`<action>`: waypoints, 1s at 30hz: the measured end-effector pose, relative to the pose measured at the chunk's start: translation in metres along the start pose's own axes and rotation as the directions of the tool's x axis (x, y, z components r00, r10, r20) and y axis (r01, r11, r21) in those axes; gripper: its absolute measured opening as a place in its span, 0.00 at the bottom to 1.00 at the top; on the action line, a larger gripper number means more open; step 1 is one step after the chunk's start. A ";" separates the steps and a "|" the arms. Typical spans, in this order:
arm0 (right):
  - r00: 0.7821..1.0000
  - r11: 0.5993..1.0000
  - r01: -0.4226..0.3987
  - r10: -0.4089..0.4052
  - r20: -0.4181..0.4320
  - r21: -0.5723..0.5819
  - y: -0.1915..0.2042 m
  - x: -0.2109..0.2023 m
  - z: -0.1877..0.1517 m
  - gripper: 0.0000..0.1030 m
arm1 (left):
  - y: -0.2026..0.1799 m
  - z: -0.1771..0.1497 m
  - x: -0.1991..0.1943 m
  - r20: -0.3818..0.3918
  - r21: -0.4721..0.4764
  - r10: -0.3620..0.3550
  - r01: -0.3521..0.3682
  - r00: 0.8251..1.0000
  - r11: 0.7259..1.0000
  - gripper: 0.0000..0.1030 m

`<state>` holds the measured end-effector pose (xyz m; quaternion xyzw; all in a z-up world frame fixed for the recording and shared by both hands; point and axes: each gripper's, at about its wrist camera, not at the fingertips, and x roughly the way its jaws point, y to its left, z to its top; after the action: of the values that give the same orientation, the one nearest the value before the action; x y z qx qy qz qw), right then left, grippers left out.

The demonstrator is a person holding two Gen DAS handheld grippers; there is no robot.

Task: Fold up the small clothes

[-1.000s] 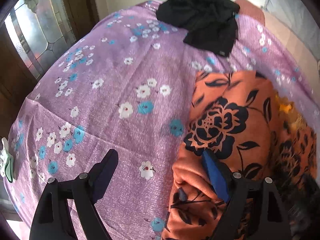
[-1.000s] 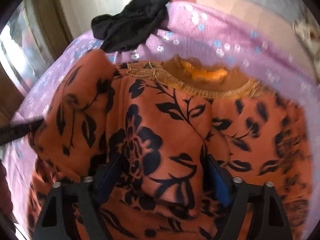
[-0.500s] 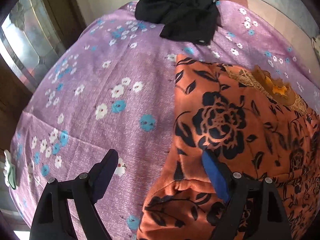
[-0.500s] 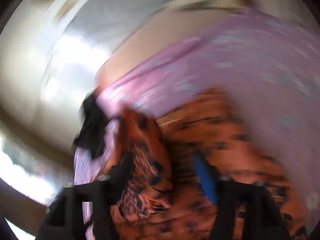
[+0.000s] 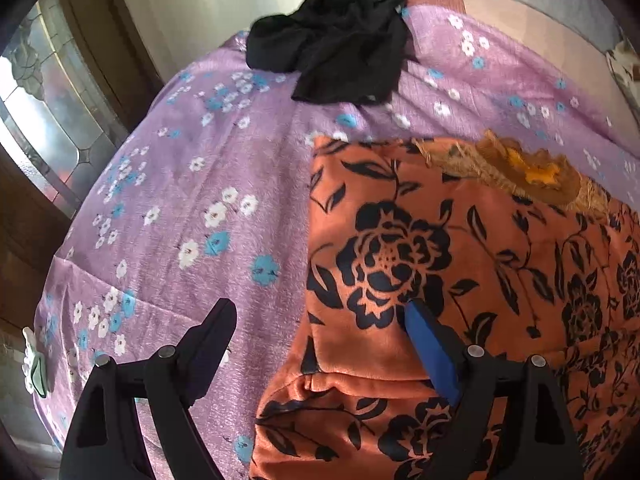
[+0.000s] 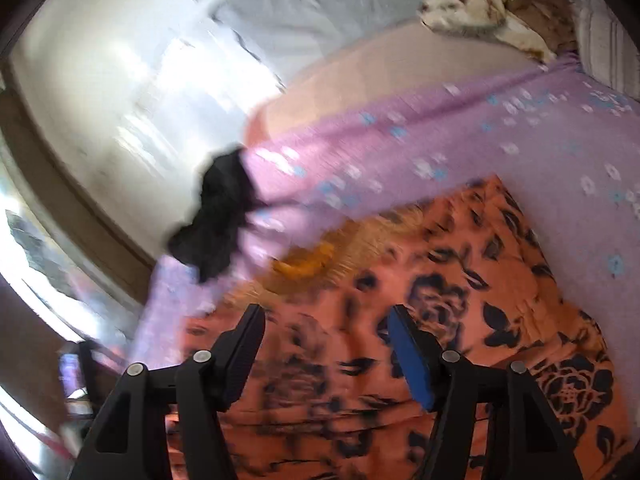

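Observation:
An orange garment with black flowers point(image 5: 460, 264) lies on the purple flowered bed cover point(image 5: 200, 184), its left side folded over and its mustard neckline point(image 5: 520, 168) at the far edge. My left gripper point(image 5: 320, 332) is open and empty, hovering over the garment's left edge. My right gripper point(image 6: 324, 336) is open and empty above the same garment point(image 6: 460, 312), in a blurred view. A crumpled black garment point(image 5: 340, 48) lies at the far edge of the cover; it also shows in the right wrist view point(image 6: 216, 216).
A wooden window frame with patterned glass point(image 5: 44, 112) stands to the left of the bed. A pale wall rises behind it. A grey sheet point(image 6: 320, 12) and a rumpled patterned blanket point(image 6: 488, 8) lie beyond the purple cover.
My right gripper let go of the orange garment's fold, lifted and swung to the right. My left gripper drew back a little, and more of the garment shows.

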<state>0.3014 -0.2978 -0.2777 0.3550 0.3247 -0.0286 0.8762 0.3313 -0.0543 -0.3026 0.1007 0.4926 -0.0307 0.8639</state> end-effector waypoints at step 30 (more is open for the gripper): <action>0.962 0.989 0.150 -0.144 -0.234 0.008 -0.022 0.094 0.028 0.46 | -0.017 -0.001 0.015 -0.060 0.069 -0.064 0.068 0.996 0.995 0.85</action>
<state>0.3850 -0.3151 -0.3313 0.3420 0.4501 -0.0558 0.8230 0.3358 -0.0702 -0.3183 0.1158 0.5190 -0.0738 0.8437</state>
